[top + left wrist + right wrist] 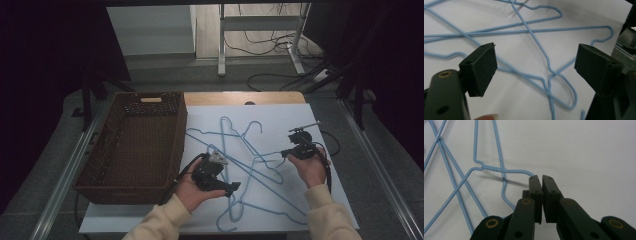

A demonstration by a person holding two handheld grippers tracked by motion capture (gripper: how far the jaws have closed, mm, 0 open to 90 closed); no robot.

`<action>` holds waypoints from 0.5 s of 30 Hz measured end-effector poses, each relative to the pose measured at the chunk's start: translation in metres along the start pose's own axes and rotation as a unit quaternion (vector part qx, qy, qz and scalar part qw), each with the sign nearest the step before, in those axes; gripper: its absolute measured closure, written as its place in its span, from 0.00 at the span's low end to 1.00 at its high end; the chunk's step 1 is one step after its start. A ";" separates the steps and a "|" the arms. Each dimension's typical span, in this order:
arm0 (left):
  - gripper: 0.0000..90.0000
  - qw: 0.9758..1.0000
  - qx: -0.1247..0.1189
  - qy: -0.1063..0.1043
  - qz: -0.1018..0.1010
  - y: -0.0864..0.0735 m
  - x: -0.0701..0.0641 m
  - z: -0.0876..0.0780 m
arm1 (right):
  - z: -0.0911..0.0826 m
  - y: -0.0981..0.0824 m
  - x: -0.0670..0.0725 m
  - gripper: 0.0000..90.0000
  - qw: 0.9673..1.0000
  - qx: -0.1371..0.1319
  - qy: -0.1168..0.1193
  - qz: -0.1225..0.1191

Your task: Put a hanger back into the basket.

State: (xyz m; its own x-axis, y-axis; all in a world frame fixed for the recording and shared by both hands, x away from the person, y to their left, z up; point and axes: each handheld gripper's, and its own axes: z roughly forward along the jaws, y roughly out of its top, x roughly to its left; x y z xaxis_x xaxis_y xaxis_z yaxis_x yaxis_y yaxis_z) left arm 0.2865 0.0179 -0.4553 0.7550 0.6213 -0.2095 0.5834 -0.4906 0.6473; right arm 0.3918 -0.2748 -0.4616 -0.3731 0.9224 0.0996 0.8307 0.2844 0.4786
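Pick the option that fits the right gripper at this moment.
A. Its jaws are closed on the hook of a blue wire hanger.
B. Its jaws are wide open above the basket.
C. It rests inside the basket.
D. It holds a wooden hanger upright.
A: in the right gripper view the right gripper has its jaws pressed together where the hook of the blue wire hanger runs in between them, over the white sheet.
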 end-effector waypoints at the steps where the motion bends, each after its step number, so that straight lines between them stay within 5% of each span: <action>1: 0.22 1.000 0.002 0.000 -0.003 0.002 0.001 0.006 | 0.000 0.000 0.000 0.97 1.000 0.000 0.000 0.000; 7: 0.27 0.999 0.023 -0.007 -0.027 0.016 0.008 0.046 | -0.002 0.001 0.003 0.97 1.000 -0.003 -0.003 -0.005; 15: 0.41 0.998 0.031 -0.025 -0.053 0.031 0.017 0.077 | -0.003 0.001 0.007 0.97 1.000 -0.004 -0.005 -0.012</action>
State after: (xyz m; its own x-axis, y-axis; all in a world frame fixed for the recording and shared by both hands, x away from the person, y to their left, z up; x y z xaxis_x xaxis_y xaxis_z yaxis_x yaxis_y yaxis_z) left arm 0.3409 -0.0338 -0.4951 0.7014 0.6412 -0.3113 0.6767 -0.4619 0.5733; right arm 0.3893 -0.2688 -0.4578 -0.3883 0.9181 0.0801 0.8186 0.3036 0.4876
